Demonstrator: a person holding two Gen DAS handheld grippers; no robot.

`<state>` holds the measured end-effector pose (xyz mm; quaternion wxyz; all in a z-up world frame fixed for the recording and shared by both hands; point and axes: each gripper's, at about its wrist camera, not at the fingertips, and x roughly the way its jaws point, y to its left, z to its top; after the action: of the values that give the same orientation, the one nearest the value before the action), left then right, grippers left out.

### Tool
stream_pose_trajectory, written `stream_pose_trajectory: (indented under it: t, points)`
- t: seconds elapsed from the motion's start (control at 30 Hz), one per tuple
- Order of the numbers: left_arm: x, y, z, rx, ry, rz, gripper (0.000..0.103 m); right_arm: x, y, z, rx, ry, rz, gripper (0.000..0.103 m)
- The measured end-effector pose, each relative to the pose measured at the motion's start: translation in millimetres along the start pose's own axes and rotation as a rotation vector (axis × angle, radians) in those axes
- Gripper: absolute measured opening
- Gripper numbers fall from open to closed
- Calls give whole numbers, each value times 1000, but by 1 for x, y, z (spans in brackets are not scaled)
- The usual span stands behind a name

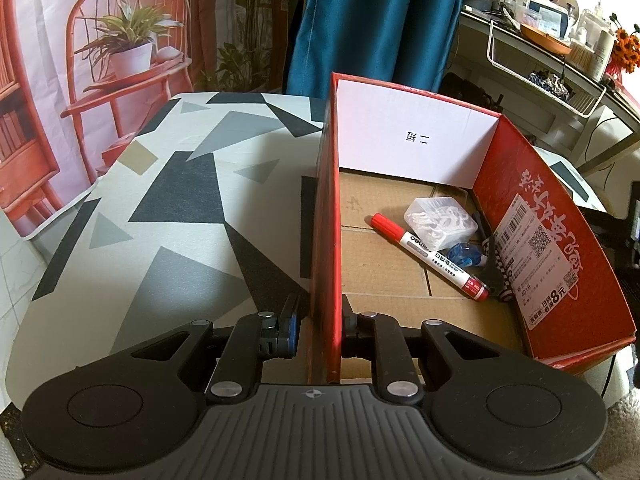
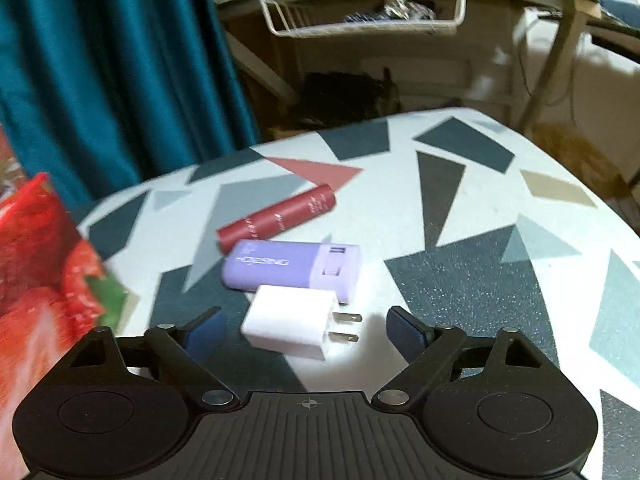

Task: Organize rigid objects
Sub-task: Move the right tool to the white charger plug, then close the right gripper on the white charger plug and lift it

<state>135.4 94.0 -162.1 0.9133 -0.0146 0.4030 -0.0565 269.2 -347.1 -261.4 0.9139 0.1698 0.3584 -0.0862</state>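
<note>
My left gripper (image 1: pixel 319 320) is shut on the left wall of the red cardboard box (image 1: pixel 327 240). Inside the box lie a red marker (image 1: pixel 430 251), a clear plastic case (image 1: pixel 440 218), a small blue item (image 1: pixel 466 254) and a black-and-white pen (image 1: pixel 496 268). My right gripper (image 2: pixel 306 330) is open and empty, low over the table, with a white charger plug (image 2: pixel 292 326) between its fingers. A purple power bank (image 2: pixel 292 270) and a dark red tube (image 2: pixel 276 218) lie just beyond the plug. The box's outer side (image 2: pixel 44 264) shows at the left of the right wrist view.
The table (image 1: pixel 180 208) has a geometric patterned cloth. A blue curtain (image 1: pixel 376 24) hangs behind. A cluttered shelf with a white wire basket (image 1: pixel 548 76) stands at the back right. A printed backdrop with a red chair (image 1: pixel 120 60) is at the left.
</note>
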Motion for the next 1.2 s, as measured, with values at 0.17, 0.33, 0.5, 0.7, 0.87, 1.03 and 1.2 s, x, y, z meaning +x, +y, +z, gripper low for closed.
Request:
stream_pose_trajectory:
  t: [0.17,0.33,0.5,0.7,0.87,1.03,1.2]
  points:
    - [0,0,0,1,0,0,20,13,7,4,1,15,-48,84]
    - [0,0,0,-1,0,0,21,16,17,4,-73,22,-82,62]
    - [1,0,0,-3,1,0,21,7,21,-3,-131,35,-18,62]
    - [0,0,0,-4,1,0,21,-12,37,-24,-305,45,123,62]
    - [0,0,0,-4,1,0,21,-26,46,-42,-430,29,185,62]
    - [0,1,0,-5,0,0,21,-29,44,-45,-424,11,205,62]
    - [0,1,-1,-6,0,0,21,-30,42,-48,-424,1,207,62]
